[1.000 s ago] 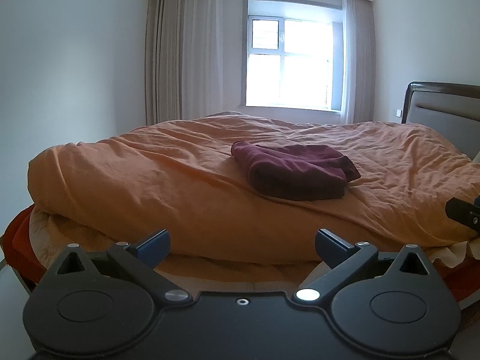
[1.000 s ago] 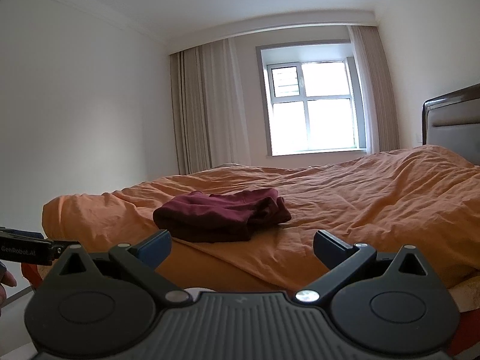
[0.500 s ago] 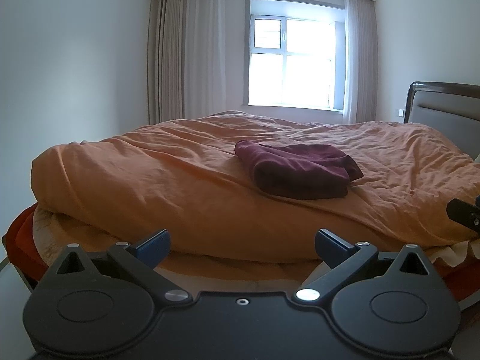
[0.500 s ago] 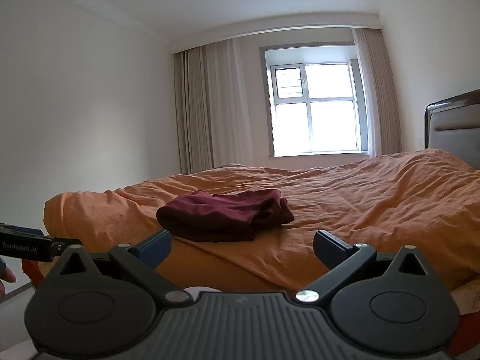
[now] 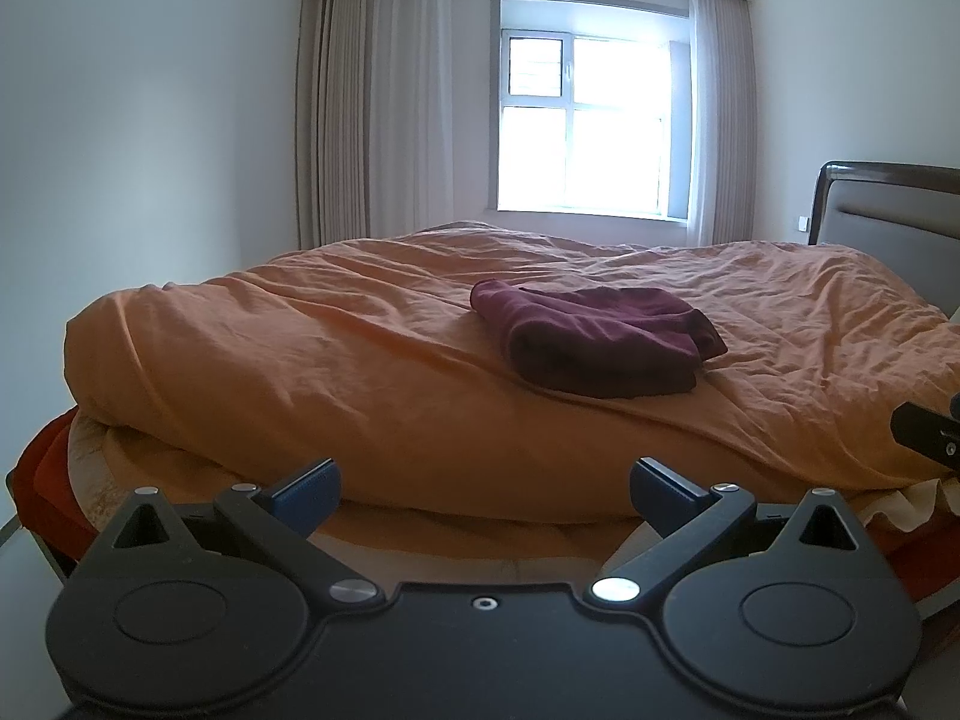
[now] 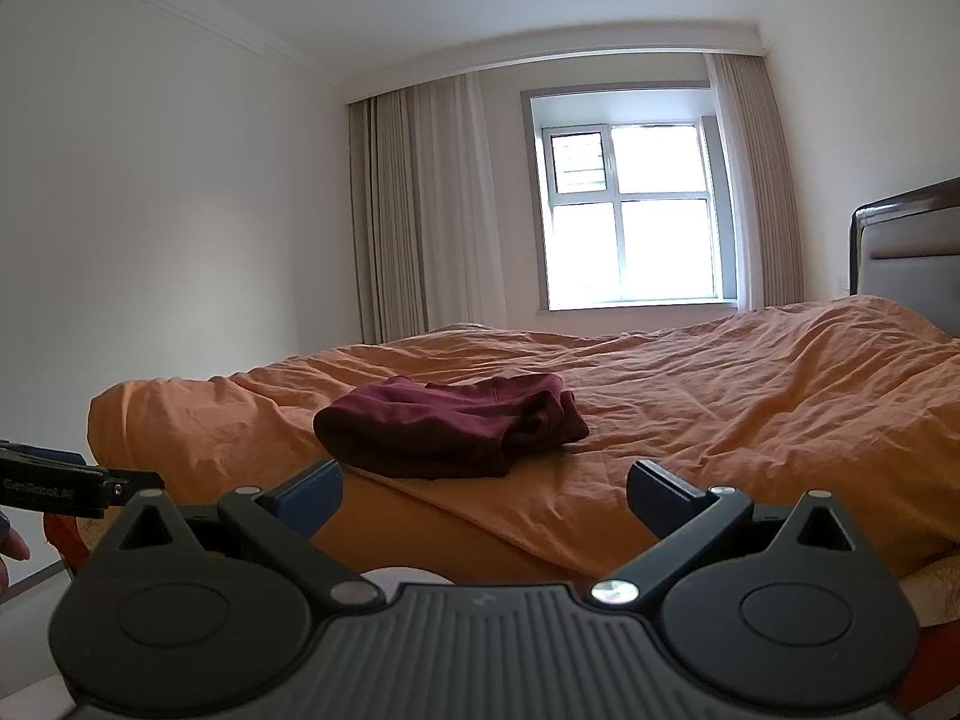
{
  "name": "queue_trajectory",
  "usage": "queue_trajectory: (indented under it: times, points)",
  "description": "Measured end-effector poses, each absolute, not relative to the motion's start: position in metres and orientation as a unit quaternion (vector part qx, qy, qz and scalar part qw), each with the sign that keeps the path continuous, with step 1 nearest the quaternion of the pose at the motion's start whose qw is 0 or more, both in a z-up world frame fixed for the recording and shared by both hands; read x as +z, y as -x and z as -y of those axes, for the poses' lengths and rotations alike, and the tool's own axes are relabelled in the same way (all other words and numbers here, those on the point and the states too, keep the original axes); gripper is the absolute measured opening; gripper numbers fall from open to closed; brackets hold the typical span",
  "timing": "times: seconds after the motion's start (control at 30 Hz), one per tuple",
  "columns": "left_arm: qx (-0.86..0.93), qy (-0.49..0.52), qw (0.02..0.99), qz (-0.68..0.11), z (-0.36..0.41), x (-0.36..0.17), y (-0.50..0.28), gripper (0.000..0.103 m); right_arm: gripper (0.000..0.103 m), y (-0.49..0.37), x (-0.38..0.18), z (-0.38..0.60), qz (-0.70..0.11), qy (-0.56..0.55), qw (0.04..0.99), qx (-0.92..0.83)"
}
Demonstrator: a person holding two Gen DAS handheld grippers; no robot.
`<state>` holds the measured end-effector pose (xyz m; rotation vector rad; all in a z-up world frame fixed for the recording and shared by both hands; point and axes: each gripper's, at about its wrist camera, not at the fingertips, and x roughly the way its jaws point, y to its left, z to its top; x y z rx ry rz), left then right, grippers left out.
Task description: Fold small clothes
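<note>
Nearest to the cameras, the left gripper (image 5: 483, 480) and the right gripper (image 6: 483, 480) both have their jaws wide open and hold nothing. They stand side by side at the foot of the bed (image 5: 90, 510), low, about level with its top, and well apart from the cloth.

The task's thing, a dark red garment (image 5: 594, 336), lies on the orange duvet (image 5: 300, 360), in the middle of the near part of the bed. It looks already folded into a thick bundle, with the loose ends bunched on its right side (image 6: 540, 414), so I judge the folding is nearly finished or finished. If one more fold or a tidy is wanted, it is good to come in from above, take the near edge with both jaws at the two corners, and pinch only the garment, not the duvet under it. The duvet is soft and wrinkled, so a deep grip will probably catch it too.

Nothing stands between the grippers and the garment. Farther away are the headboard (image 5: 888, 210) on the right, the curtains (image 5: 372, 120) and the bright window (image 5: 588, 120).
</note>
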<state>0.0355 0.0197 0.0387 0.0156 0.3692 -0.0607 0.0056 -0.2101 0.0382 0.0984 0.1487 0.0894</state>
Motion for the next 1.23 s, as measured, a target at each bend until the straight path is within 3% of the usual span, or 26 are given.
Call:
queue_trajectory:
  times: [1.23]
  points:
    - [-0.030, -0.014, 0.980, -0.197, -0.0172, 0.0385, -0.0304, 0.102, 0.103, -0.0046, 0.0406, 0.2104, -0.076, -0.057, 0.994, 0.052]
